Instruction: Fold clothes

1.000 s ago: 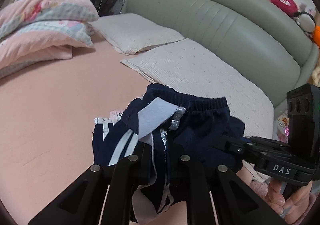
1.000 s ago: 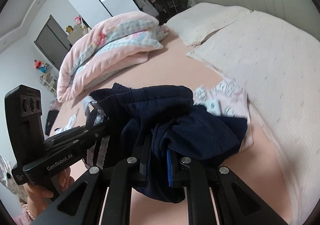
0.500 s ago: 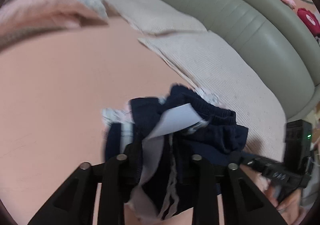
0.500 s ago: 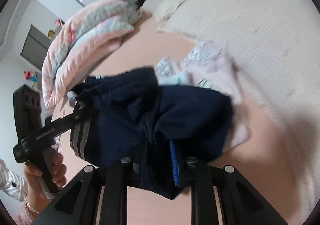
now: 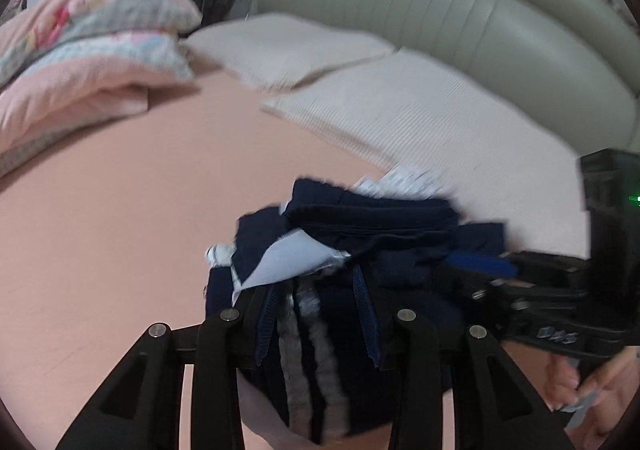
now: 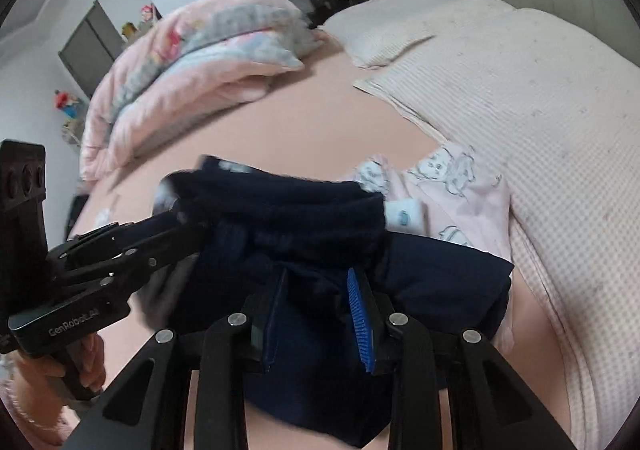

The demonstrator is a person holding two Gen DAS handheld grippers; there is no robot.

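My left gripper [image 5: 316, 314] and right gripper [image 6: 316, 314] have just been opening, jaws now partly spread with the navy shorts [image 6: 304, 234] loose between them. The shorts have dropped onto the pink garment [image 6: 452, 186] at one o'clock.

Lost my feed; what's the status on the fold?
Both grippers, left and right, just opened, navy shorts loose between their fingers. Shorts bunched on the bed, partly over pink pajamas. Nothing else in the way.
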